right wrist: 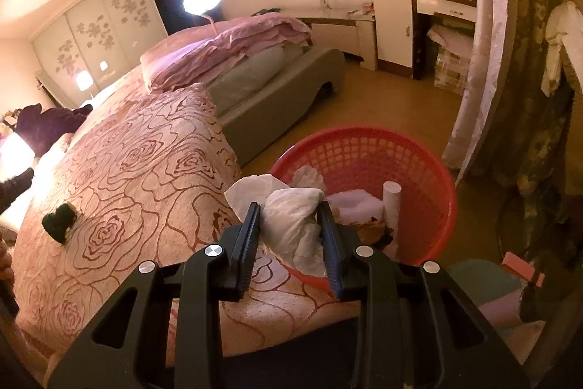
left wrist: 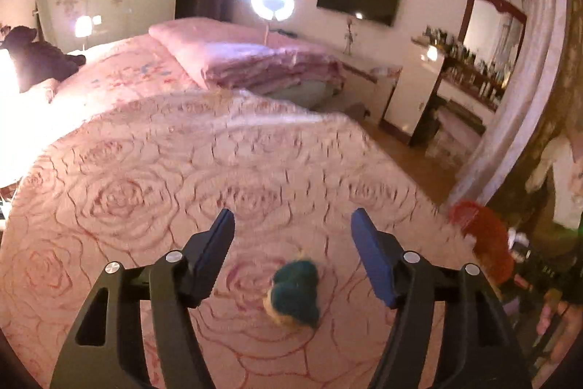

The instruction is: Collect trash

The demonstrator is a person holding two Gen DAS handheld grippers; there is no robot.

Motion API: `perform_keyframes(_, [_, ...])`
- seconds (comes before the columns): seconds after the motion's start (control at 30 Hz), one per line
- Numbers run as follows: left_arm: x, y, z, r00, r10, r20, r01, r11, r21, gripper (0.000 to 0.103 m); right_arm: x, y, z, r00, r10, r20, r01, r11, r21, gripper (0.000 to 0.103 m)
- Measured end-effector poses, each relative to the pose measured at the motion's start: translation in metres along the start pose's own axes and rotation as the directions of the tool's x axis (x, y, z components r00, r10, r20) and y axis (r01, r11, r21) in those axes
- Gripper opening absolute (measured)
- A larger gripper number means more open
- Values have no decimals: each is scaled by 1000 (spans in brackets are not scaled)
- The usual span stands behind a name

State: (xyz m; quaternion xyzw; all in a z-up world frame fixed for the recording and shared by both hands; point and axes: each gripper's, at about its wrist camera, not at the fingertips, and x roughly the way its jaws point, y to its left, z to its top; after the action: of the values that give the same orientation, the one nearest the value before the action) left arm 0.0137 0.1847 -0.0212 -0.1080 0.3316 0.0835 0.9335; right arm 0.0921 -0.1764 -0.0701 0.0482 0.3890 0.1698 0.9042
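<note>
My right gripper clamps the crumpled tissue, light and soft, over the red basket's rim. My left gripper is released; the green scrap lies near the bed's foot edge; I would pinch its middle.

Red plastic mesh basket; textured cloth rose-patterned bedspread.

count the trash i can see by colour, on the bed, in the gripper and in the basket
white: 4, tissue wad in the right gripper, crumpled tissue, flat piece and tube in the red basket
dark green: 1, scrap on the bed below the open left gripper
brown: 1, scrap in the basket
total: 6
</note>
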Motion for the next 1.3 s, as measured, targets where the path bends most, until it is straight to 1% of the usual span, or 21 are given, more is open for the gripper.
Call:
perform_keyframes(0.03, [7, -4, -7, 1000, -2, -27, 2, 1000, 16, 64, 0, 2, 0, 1000, 1, -1, -1, 1000, -2, 32])
perform_keyframes(0.07, [14, -8, -14, 998, 12, -54, -10, 999, 38, 64, 0, 2, 0, 1000, 2, -3, -2, 1000, -3, 32])
perform_keyframes(0.17, [37, -17, -32, 988, 87, -128, -74, 992, 98, 64, -4, 2, 0, 1000, -2, 3, 2, 1000, -6, 32])
perform_keyframes(0.2, [40, -15, -36, 987, 86, -139, -73, 993, 96, 57, -5, 2, 1, 1000, -5, 6, 5, 1000, -5, 32])
perform_keyframes(0.23, [43, -13, -37, 986, 77, -151, -64, 994, 88, 47, -7, 0, 1, 1000, -8, 8, 8, 1000, -5, 32])
perform_keyframes(0.27, [46, -12, -39, 983, 64, -170, -51, 996, 77, 31, -8, -2, 0, 1000, -13, 9, 13, 1000, -4, 32])
perform_keyframes(0.33, [45, -14, -40, 984, 66, -163, -53, 995, 84, 31, -7, -6, -1, 1000, -21, 6, 21, 1000, 1, 32])
perform_keyframes(0.43, [43, -25, -38, 988, 44, -148, -29, 995, 100, 31, -5, -13, -3, 999, -33, -1, 33, 999, 15, 32])
perform_keyframes(0.53, [42, -52, -31, 991, -15, -135, 34, 989, 141, 31, -5, -23, -3, 999, -48, 2, 48, 998, 31, 32])
perform_keyframes(0.6, [44, -81, -25, 989, -62, -138, 87, 978, 187, 31, -5, -28, 0, 998, -59, 5, 59, 998, 38, 32])
perform_keyframes(0.67, [46, -112, -22, 984, -107, -144, 140, 961, 240, 31, -5, -34, 2, 998, -70, 5, 69, 997, 44, 32])
perform_keyframes(0.77, [56, -168, -17, 966, -195, -170, 241, 915, 322, 31, -1, -42, 5, 996, -89, 0, 89, 995, 51, 32])
perform_keyframes(0.83, [64, -195, -18, 959, -215, -186, 270, 893, 360, 31, 3, -48, 7, 995, -102, -7, 102, 993, 56, 32])
perform_keyframes(0.87, [71, -212, -18, 951, -232, -204, 295, 878, 376, 31, 5, -51, 8, 994, -108, -10, 108, 992, 59, 32])
perform_keyframes(0.9, [77, -222, -16, 944, -245, -221, 314, 870, 380, 31, 6, -53, 10, 994, -112, -12, 112, 992, 61, 32])
perform_keyframes(1.03, [102, -256, -19, 917, -273, -291, 372, 849, 375, 31, 19, -67, 14, 992, -123, -31, 125, 990, 73, 32])
perform_keyframes(1.17, [124, -274, -19, 901, -281, -331, 398, 840, 370, 33, 32, -76, 15, 992, -110, -56, 115, 988, 100, 32])
perform_keyframes(1.23, [129, -281, -17, 891, -288, -350, 413, 835, 364, 40, 38, -82, 14, 994, -82, -68, 90, 989, 120, 33])
perform_keyframes(1.27, [130, -283, -16, 889, -293, -352, 418, 833, 362, 49, 40, -83, 13, 995, -71, -74, 80, 989, 127, 36])
perform_keyframes(1.3, [130, -285, -15, 887, -301, -350, 424, 831, 361, 55, 42, -84, 12, 995, -55, -79, 66, 988, 137, 40])
